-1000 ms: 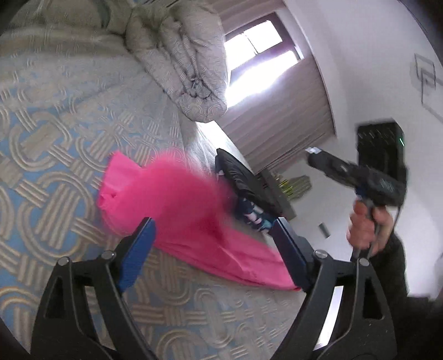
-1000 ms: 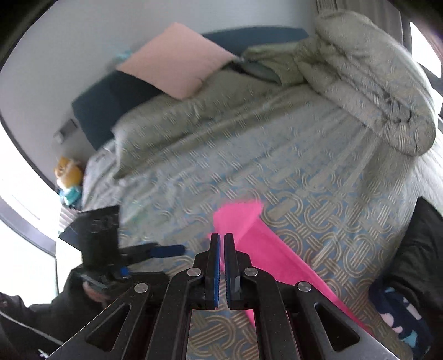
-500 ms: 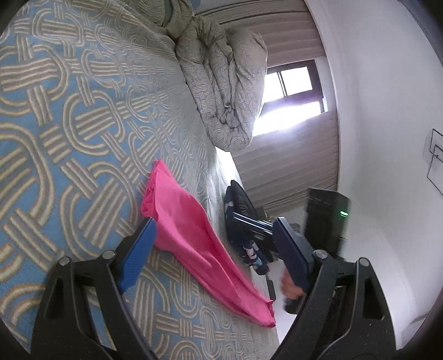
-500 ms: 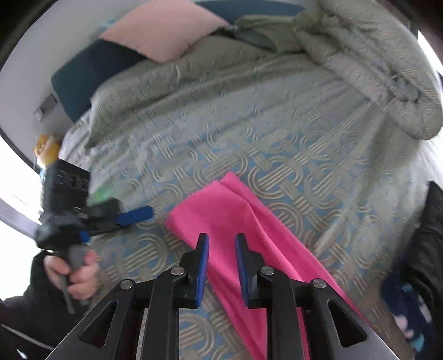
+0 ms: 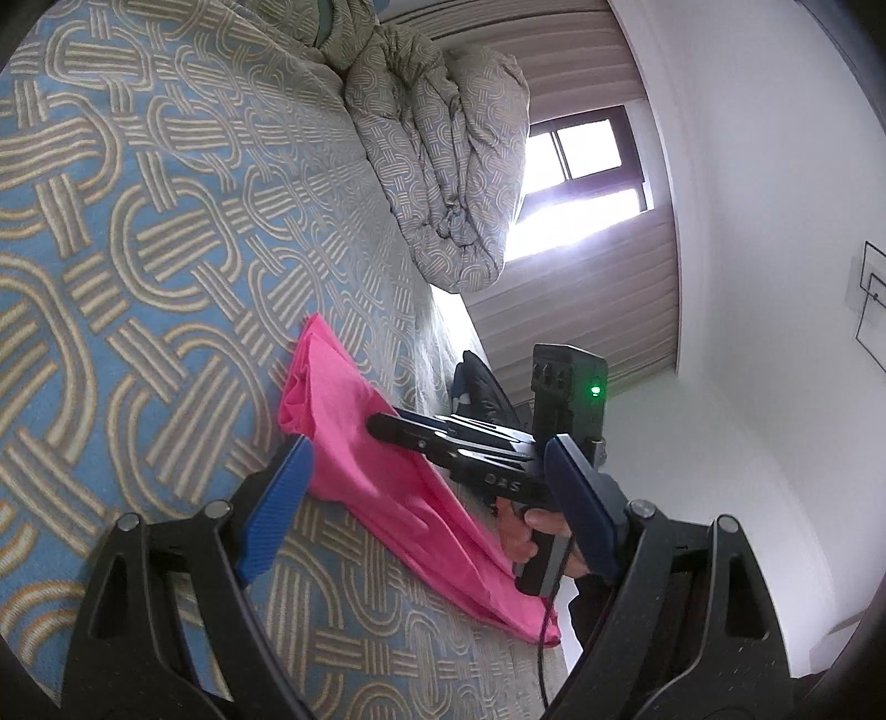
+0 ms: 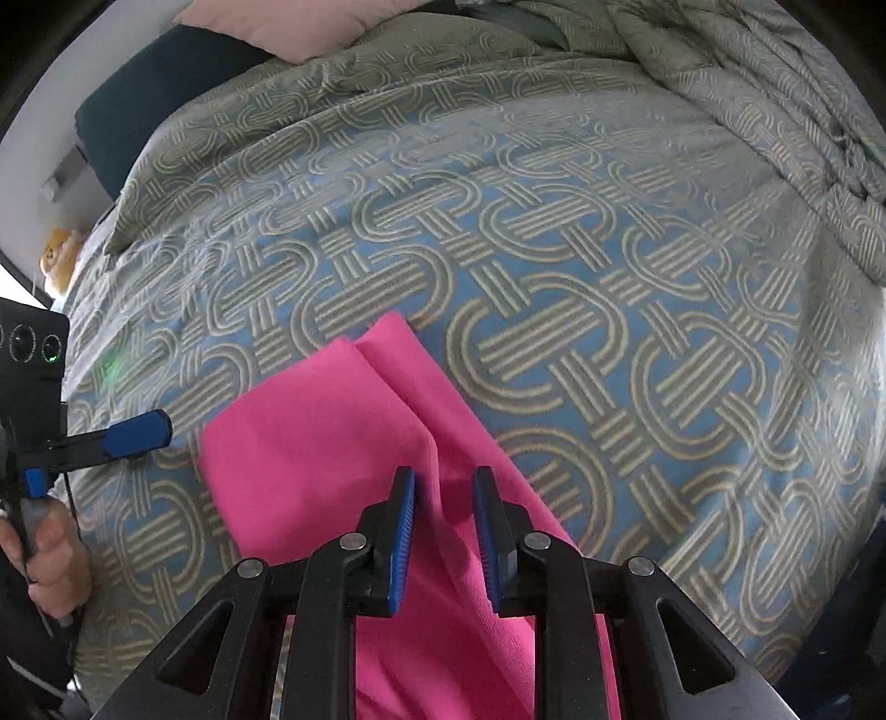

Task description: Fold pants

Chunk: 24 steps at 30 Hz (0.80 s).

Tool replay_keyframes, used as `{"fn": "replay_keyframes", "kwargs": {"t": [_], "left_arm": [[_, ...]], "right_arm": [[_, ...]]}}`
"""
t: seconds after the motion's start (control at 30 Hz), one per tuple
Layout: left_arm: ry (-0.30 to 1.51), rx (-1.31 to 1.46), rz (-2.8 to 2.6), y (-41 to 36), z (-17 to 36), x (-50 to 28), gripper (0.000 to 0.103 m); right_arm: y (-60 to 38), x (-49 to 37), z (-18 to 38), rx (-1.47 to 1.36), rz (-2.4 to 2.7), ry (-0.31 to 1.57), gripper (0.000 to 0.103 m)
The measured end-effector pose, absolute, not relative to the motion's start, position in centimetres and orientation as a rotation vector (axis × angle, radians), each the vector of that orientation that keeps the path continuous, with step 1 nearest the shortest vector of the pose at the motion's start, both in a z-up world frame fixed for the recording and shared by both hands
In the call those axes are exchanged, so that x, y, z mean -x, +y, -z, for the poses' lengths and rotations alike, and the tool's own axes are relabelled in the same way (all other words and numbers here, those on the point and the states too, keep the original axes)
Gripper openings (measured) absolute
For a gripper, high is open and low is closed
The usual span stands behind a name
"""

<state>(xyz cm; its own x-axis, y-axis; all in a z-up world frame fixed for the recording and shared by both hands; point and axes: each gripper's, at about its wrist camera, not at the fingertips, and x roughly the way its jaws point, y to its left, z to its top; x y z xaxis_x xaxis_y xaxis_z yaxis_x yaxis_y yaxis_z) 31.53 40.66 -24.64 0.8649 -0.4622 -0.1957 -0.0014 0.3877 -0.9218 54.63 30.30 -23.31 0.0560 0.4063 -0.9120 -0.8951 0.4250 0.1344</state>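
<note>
Broadly, we see a bed [image 6: 554, 232] with a blue and tan patterned cover filling both views. Only our left wrist view shows the rolled duvet [image 5: 443, 155] far ahead of the left gripper [image 5: 426, 515], the bright window [image 5: 581, 183] beyond it, and the white wall [image 5: 775, 332]. Only our right wrist view shows the pale pink pillow [image 6: 299, 27] at the far end. The pink pants [image 6: 332, 443] lie flat on the cover, one layer folded over another. Our right gripper [image 6: 443, 537] hangs just over them, jaws partly apart with nothing between them. Our left gripper stands wide open and empty beside the pants' edge. The right hand [image 5: 531, 531] shows past its right finger.
</note>
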Motion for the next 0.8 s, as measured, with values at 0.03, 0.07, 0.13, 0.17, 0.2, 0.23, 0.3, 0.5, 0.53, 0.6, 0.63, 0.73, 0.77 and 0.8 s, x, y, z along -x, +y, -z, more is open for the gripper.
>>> {"fn": "replay_keyframes", "kwargs": {"t": [0.03, 0.07, 0.13, 0.17, 0.2, 0.23, 0.3, 0.5, 0.53, 0.6, 0.63, 0.73, 0.77, 0.8], "left_arm": [[0.466, 1.142, 0.306, 40.6, 24.6, -31.5, 0.085], [0.466, 1.141, 0.305, 40.7, 24.6, -31.5, 0.085], [0.466, 1.143, 0.305, 40.7, 24.6, -31.6, 0.085], [0.465, 1.145, 0.305, 40.6, 24.6, -31.6, 0.085], [0.463, 1.148, 0.306, 40.7, 24.6, -31.6, 0.085], [0.461, 1.151, 0.307, 40.7, 24.7, -31.5, 0.085], [0.461, 1.152, 0.308, 40.7, 24.8, -31.5, 0.086], [0.462, 1.149, 0.307, 40.7, 24.9, -31.4, 0.085], [0.461, 1.149, 0.307, 40.7, 24.8, -31.4, 0.085], [0.462, 1.149, 0.306, 40.7, 24.9, -31.4, 0.085], [0.462, 1.149, 0.307, 40.7, 24.9, -31.4, 0.085], [0.463, 1.148, 0.306, 40.7, 24.9, -31.4, 0.085], [0.463, 1.148, 0.306, 40.7, 24.9, -31.4, 0.085], [0.463, 1.147, 0.305, 40.7, 24.9, -31.4, 0.085]], "right_arm": [[30.2, -54.5, 23.3, 0.547, -1.086, 1.118, 0.02], [30.2, -54.3, 23.1, 0.554, -1.089, 1.111, 0.018], [30.2, -54.1, 22.9, 0.572, -1.068, 1.104, 0.004], [30.2, -54.1, 22.8, 0.564, -1.061, 1.1, 0.003], [30.2, -54.0, 22.4, 0.547, -1.062, 1.093, 0.002], [30.2, -54.0, 21.9, 0.532, -1.062, 1.084, 0.002], [30.0, -54.0, 20.9, 0.491, -1.06, 1.068, 0.002], [29.9, -54.4, 19.2, 0.491, -1.035, 1.009, 0.001], [29.9, -54.7, 19.3, 0.49, -1.019, 1.01, 0.001], [30.0, -55.3, 20.0, 0.472, -0.983, 1.017, 0.001], [29.9, -55.7, 20.3, 0.464, -0.965, 1.017, 0.001], [29.6, -56.4, 21.6, 0.451, -0.955, 1.05, 0.003], [29.7, -56.5, 22.2, 0.466, -0.949, 1.059, 0.004], [29.9, -56.4, 22.5, 0.474, -0.948, 1.062, 0.008]]}}
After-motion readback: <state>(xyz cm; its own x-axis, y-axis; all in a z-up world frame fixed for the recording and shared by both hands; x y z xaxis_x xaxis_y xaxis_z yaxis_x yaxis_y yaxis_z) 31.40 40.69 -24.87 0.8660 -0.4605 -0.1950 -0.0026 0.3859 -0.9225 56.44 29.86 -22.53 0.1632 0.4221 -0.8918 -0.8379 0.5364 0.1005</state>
